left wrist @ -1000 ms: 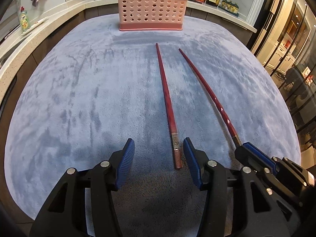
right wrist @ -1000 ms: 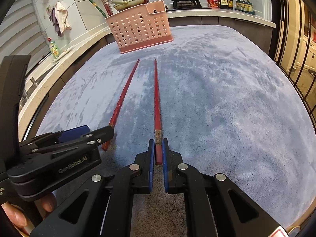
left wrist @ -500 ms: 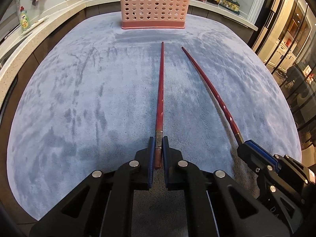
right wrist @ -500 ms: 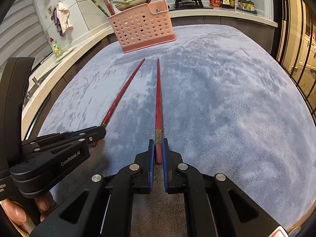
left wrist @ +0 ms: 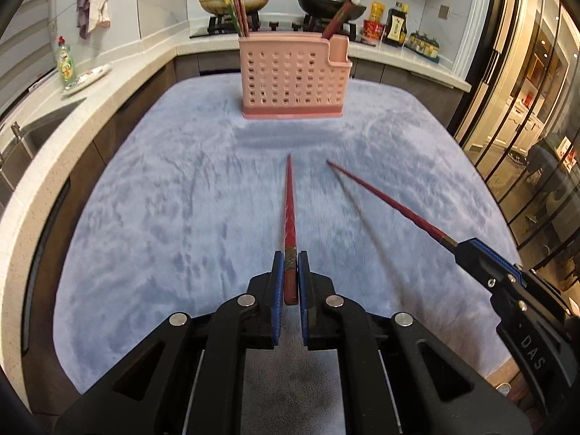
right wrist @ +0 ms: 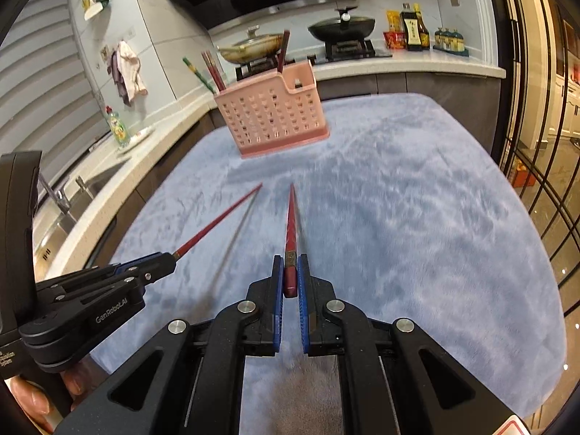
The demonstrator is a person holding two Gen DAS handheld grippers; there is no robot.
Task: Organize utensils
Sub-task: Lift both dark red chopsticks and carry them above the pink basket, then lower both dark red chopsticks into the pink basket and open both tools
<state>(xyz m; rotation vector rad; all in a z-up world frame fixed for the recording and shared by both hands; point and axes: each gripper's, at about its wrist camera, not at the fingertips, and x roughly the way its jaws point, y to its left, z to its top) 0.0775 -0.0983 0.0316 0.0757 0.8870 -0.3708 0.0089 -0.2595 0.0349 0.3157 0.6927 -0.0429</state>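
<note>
Two red chopsticks hang above the blue-grey cloth, tips toward the pink perforated holder [left wrist: 293,76] [right wrist: 270,116] at the far end. My left gripper [left wrist: 290,255] is shut on the butt of one chopstick [left wrist: 290,210]. My right gripper [right wrist: 290,259] is shut on the butt of the other chopstick [right wrist: 291,217]. Each wrist view also shows the other tool: the right gripper [left wrist: 471,253] with its chopstick [left wrist: 388,199], and the left gripper [right wrist: 159,262] with its chopstick [right wrist: 217,221]. Both sticks cast shadows on the cloth.
The holder has several chopsticks [left wrist: 239,11] standing in it. The cloth [left wrist: 163,217] covers the table. A counter with a sink [right wrist: 72,195] and a green soap bottle [left wrist: 66,63] runs along the left. Pans [right wrist: 340,27] and sauce bottles stand behind; glass doors [left wrist: 525,127] are on the right.
The left gripper's jaws closed on the left chopstick. Both grippers then rose, lifting both chopsticks off the cloth, and the holder's top came into view.
</note>
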